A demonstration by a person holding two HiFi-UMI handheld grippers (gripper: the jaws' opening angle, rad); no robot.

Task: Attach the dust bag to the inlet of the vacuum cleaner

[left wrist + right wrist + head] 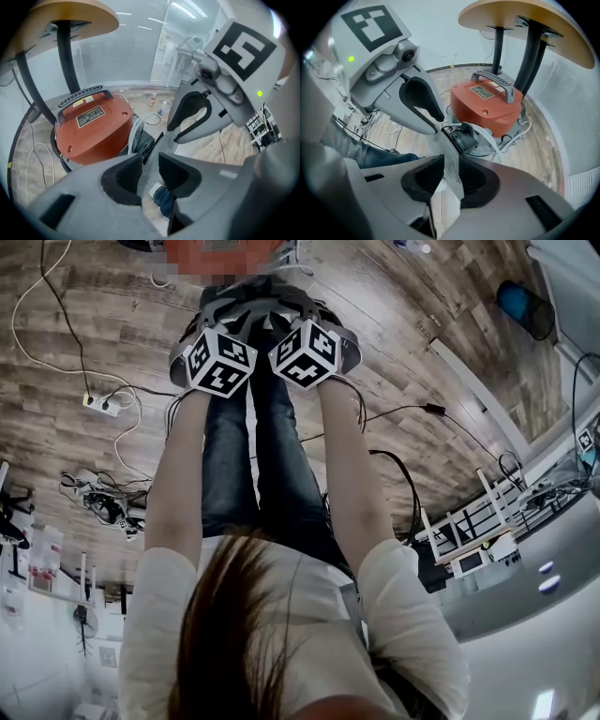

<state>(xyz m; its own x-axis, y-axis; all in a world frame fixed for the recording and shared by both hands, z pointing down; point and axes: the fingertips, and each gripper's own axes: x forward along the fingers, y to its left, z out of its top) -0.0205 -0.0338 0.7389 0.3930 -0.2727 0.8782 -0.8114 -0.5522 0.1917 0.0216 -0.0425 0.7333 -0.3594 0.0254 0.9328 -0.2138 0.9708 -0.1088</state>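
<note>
Grey dust bag (446,151) (limp strip) is pinched by left hand-held gripper (150,165) and right hand-held gripper (451,166).

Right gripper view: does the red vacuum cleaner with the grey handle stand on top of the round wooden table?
No, the red vacuum cleaner stands below the round wooden table, whose top is above it.

The left gripper (150,180) has its dark pads closed on a grey bag (151,166). The fabric fills the gap between them and runs up toward the right gripper (173,133), which reaches in from the upper right under its marker cube (246,47). Beyond the jaws a red vacuum (93,129) stands on the wood floor (220,145), with a black handle (84,96) on top and a black inlet (143,140) beside the bag. A round table (70,16) stands over it. Bottles (162,109) stand near the blinds (122,61).
</note>
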